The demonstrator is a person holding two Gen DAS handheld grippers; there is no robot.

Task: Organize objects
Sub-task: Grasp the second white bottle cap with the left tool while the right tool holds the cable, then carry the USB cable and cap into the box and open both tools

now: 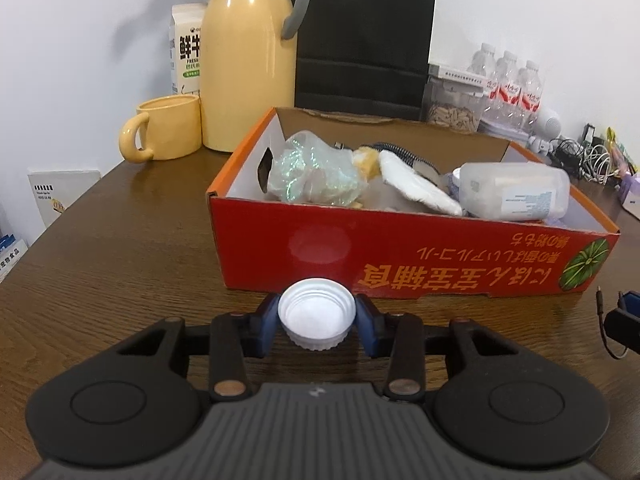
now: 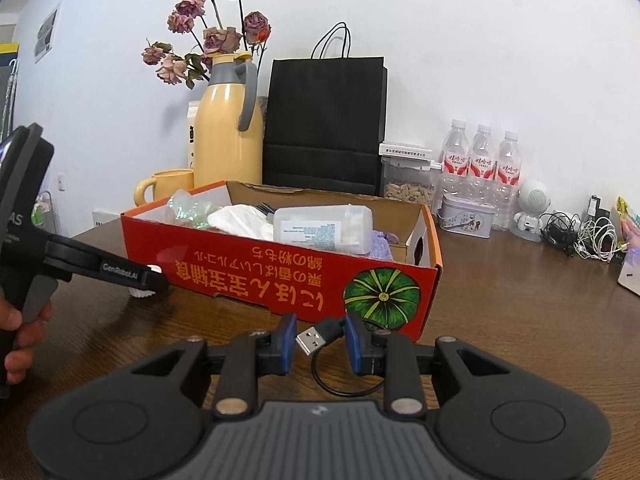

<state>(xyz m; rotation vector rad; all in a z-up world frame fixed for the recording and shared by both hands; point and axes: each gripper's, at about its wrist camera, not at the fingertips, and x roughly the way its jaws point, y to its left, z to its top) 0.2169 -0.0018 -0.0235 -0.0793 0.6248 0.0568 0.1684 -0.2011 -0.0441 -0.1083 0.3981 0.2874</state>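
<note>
Left wrist view: my left gripper [image 1: 317, 317] pinches a white screw cap [image 1: 317, 314] by its ribbed rim, open side facing the camera, just above the tabletop [image 1: 120, 248] and near the red cardboard box [image 1: 400, 248]. I judge it light, rigid and a little slick, so the rim is the right hold.

Right wrist view: my right gripper [image 2: 320, 338] stands partly open around a black USB cable [image 2: 320, 334]; its plug sits between the fingers, whether touching I cannot tell. The plug looks stiff, the cord limp, so I would grip the plug body.
</note>
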